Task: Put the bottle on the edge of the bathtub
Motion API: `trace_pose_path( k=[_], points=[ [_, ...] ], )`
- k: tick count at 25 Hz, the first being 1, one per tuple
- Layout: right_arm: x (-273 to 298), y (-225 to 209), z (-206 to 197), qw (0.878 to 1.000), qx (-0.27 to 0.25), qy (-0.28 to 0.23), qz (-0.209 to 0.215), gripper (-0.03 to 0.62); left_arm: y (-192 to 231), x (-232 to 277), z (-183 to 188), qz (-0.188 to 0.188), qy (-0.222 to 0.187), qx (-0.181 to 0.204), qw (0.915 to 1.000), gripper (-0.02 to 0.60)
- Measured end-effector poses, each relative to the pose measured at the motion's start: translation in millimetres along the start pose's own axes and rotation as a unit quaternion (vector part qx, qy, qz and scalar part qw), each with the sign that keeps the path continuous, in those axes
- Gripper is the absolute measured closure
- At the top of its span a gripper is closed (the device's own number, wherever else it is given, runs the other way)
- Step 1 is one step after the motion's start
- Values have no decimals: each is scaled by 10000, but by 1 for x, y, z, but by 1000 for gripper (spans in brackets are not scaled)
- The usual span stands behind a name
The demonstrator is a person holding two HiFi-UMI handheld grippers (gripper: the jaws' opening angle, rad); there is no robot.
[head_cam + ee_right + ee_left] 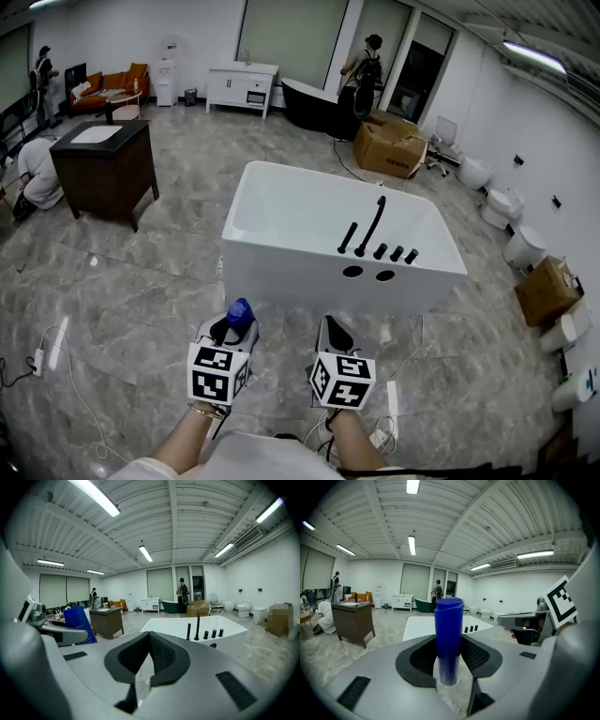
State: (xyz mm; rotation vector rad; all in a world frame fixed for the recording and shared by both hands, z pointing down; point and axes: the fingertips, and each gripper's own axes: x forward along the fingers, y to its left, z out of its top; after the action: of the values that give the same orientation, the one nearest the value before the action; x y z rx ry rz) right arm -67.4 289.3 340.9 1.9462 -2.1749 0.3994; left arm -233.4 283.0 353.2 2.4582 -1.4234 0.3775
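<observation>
- The left gripper [449, 654] is clamping onto a blue bottle [449, 639]. Both pads are pressing on its sides, and the bottle is standing upright between the jaws with its cap poking up above them.
- The right gripper [150, 637] is carrying nothing. Its jaw tips are sitting together with only floor showing below them.
- Both grippers are hovering side by side over the grey marbled floor [141, 291], on the near side of the white bathtub [309, 281] and pointing toward it.
- So the bottle isn't resting on the tub's edge yet. It's hanging in the air in front of the near wall, clearly apart from the rim.
- A black faucet set [375, 230] is sticking up from the near rim, towards the right.
- Off to the left a dark vanity cabinet [105, 169] is standing well apart from the tub, and a cardboard box [389, 145] is sitting on the floor beyond the tub.
</observation>
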Motion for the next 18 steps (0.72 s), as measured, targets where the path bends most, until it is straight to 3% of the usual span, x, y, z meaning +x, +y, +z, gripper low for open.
trace_pose_path(
  k=[18],
  points=[
    [26,-3,-15,9991,274,309,-17,568,19,14,-1,-30,67,-65,10000,416]
  ],
)
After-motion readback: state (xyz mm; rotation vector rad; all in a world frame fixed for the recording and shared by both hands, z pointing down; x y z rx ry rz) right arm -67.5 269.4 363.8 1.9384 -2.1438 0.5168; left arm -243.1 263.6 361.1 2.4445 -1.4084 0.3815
